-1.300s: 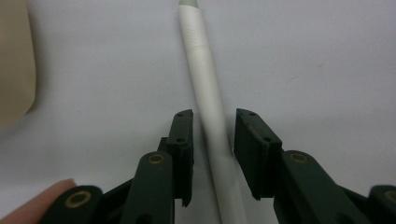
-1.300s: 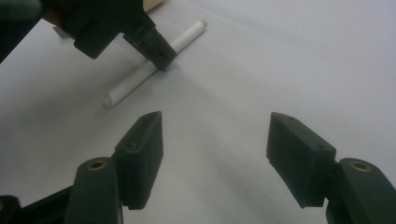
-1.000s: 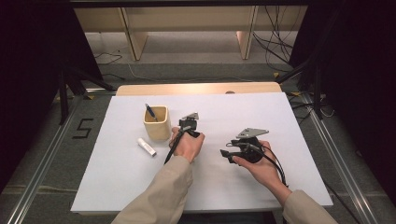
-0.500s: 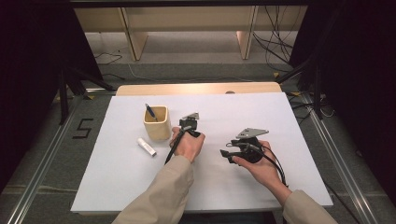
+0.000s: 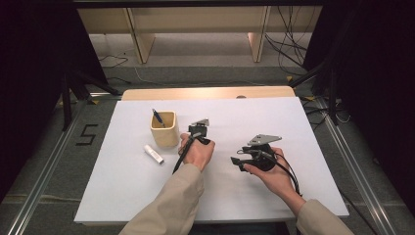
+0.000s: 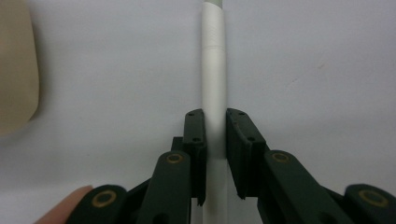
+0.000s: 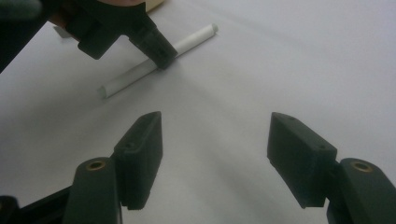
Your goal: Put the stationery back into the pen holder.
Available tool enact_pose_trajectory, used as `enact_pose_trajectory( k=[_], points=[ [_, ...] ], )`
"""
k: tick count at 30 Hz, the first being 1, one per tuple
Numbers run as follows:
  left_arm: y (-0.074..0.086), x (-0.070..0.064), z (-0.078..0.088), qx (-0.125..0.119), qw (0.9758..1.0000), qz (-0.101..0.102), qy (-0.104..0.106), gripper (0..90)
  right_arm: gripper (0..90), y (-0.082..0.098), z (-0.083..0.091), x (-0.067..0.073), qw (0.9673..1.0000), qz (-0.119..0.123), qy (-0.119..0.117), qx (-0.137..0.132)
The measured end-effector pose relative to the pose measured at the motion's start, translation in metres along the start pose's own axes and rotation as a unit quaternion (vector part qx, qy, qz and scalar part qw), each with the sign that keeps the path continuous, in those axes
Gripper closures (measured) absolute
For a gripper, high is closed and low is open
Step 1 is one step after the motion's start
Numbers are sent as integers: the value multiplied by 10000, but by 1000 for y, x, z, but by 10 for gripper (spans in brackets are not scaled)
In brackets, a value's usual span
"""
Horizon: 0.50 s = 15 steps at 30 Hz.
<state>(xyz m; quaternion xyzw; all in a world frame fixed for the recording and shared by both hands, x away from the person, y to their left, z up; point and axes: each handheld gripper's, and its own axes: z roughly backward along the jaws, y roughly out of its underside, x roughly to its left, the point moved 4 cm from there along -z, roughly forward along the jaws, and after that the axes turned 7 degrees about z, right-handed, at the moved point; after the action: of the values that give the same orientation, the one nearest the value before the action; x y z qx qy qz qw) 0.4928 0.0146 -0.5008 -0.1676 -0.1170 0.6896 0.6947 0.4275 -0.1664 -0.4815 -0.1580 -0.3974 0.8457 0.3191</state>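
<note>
Two jaws of the left claw [image 6: 215, 122] have just been squeezed closer, and a white stick [image 6: 214, 70] is now pinched between them. The stick is laid flat on the white worktop [image 5: 274, 117], just beside a tan cup [image 5: 164, 129], so it is judged ready to be lifted. A dark pen [image 5: 157, 117] is stood in the cup. The right claw [image 7: 215, 140] is held near the stick, with its jaws wide apart and nothing between them. A short white tube [image 5: 153, 153] is left on the other side of the cup. The cup's wall is close to the left claw and could be bumped.
</note>
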Motion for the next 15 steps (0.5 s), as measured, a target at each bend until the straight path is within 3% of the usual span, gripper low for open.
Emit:
enact_pose_trajectory(
  k=[10, 15],
  points=[
    [1, 1, 3, -148, 9990, -410, 108, 784, 364, 0, 1, 0, 10000, -1, 3, -8],
    [-1, 2, 9, -448, 9967, -625, 268, 784, 362, 0, 1, -1, 10000, -14, 18, -22]
  ],
)
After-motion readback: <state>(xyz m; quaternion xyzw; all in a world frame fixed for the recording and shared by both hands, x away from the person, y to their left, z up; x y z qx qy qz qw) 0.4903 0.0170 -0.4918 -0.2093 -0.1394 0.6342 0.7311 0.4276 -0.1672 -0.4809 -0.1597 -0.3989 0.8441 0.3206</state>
